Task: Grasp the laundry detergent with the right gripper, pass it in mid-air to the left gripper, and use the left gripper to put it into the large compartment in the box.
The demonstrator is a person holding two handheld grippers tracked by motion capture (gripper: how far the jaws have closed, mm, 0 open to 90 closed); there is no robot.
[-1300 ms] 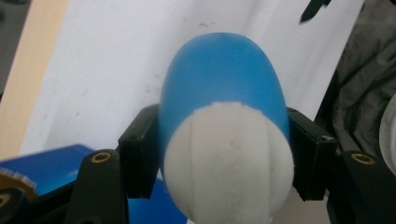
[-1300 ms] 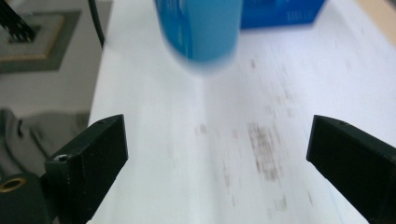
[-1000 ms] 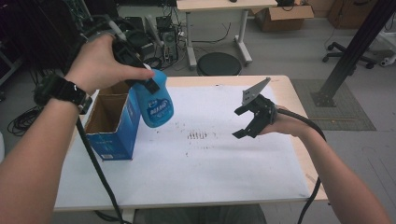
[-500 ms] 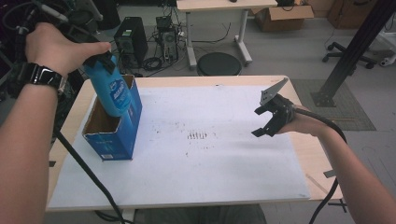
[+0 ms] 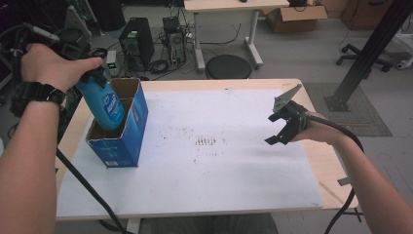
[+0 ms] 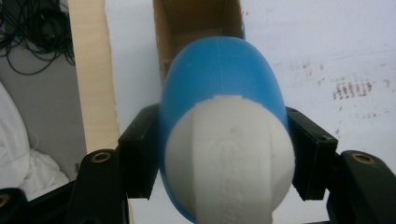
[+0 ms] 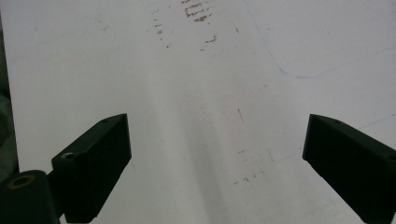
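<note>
A blue spray bottle (image 5: 105, 106) with a white top (image 6: 229, 158) hangs tilted in my left gripper (image 6: 224, 154), whose jaws are shut on its sides just below the top. The bottle's lower end sits inside the open top of a blue cardboard box (image 5: 124, 141) at the table's left side. In the left gripper view the box's brown inside (image 6: 196, 23) lies straight beyond the bottle. My right gripper (image 5: 280, 129) hovers over the right part of the white sheet, open, with nothing between its jaws (image 7: 215, 158).
The white sheet (image 5: 219, 180) covers most of the wooden table and has brown smudges (image 5: 207, 142) at its middle. Behind the table are a round black stool (image 5: 228, 67), a computer tower (image 5: 137, 41) and a black post base (image 5: 348, 100) at the right.
My left hand has carried the bottle leftwards and down, from above the table beside the box into the box's open top. The right gripper drifted slightly to the right.
</note>
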